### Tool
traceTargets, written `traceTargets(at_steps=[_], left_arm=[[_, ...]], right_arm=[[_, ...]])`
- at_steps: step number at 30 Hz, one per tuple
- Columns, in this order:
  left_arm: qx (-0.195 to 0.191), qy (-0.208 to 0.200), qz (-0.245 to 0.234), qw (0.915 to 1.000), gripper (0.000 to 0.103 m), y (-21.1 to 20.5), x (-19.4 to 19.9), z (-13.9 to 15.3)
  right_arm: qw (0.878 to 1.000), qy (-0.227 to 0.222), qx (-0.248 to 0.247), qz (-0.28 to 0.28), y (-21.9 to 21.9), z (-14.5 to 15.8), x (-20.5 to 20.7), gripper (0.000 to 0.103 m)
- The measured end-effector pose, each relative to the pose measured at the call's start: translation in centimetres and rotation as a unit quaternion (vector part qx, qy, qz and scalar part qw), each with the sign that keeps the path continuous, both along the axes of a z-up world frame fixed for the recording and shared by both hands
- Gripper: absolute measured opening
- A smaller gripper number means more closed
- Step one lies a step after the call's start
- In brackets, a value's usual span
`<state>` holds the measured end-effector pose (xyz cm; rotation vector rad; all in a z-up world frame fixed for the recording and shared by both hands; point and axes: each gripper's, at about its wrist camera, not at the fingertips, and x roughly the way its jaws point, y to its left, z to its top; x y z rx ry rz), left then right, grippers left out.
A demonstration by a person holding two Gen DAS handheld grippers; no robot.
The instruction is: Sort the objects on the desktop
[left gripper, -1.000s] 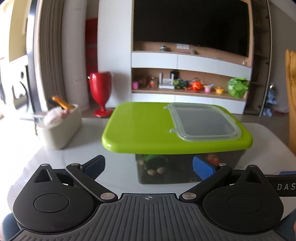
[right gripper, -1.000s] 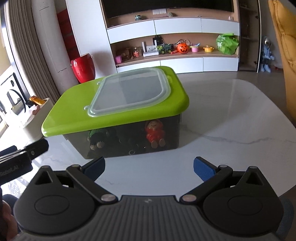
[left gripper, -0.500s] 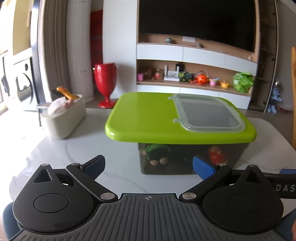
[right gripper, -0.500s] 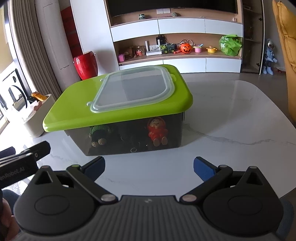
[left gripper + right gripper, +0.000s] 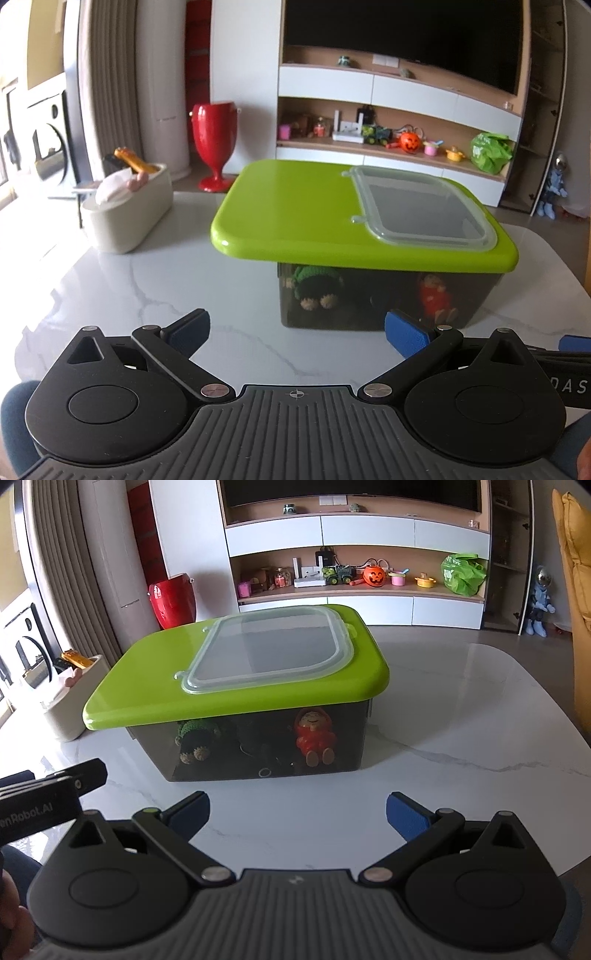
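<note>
A dark see-through storage box [image 5: 388,291] [image 5: 258,746] with a lime green lid [image 5: 295,214] [image 5: 147,672] and a clear flap [image 5: 421,206] [image 5: 269,653] stands shut on the white marble table [image 5: 147,295] [image 5: 461,720]. Inside it I see a green knitted doll [image 5: 314,284] [image 5: 195,738] and a red doll [image 5: 432,295] [image 5: 314,734]. My left gripper [image 5: 297,330] is open and empty, in front of the box. My right gripper [image 5: 297,810] is open and empty, also short of the box.
A cream tissue holder [image 5: 129,210] [image 5: 70,701] with small items stands left of the box. The left gripper's body [image 5: 48,794] shows at the right wrist view's left edge. A yellow chair [image 5: 576,590] is at the right. A TV shelf with toys stands beyond the table.
Both grippers have drawn back and risen a little from the box, which looks smaller. Both stay open. The box has not moved.
</note>
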<state>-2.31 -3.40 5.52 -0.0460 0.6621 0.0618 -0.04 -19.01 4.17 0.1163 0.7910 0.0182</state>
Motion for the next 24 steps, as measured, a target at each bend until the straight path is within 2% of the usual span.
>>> traceTargets(at_steps=[24], left_arm=[[-0.004, 0.015, -0.006, 0.9999, 0.103, -0.33, -0.33, -0.45]], right_arm=[[1.000, -0.013, -0.018, -0.001, 0.11, 0.26, -0.24, 0.103]])
